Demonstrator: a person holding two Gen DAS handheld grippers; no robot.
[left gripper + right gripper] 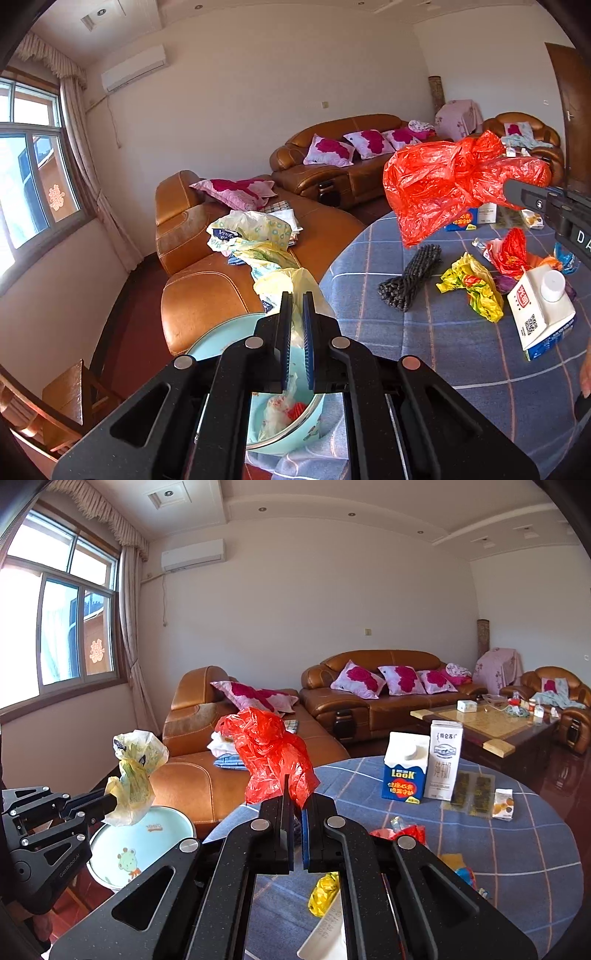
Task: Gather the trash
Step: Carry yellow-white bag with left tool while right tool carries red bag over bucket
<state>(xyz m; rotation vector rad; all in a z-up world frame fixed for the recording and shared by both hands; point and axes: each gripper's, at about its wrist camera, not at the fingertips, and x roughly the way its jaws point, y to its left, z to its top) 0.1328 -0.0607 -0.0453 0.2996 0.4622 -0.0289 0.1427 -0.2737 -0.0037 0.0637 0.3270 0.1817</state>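
Daylight pours in from the window [55, 616] on the left, blown out to white in the right wrist view. The room is bright, colours vivid, shadows soft. Fisheye bending curves the walls and ceiling, with black corners. The near fingers [286, 332] look slightly soft, perhaps out of focus.

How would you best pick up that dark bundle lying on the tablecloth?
Probably across its narrow middle, coming straight down from above. The dark bundle lies flat and long on the table, with bare cloth on both long sides, so the fingers could straddle it there.
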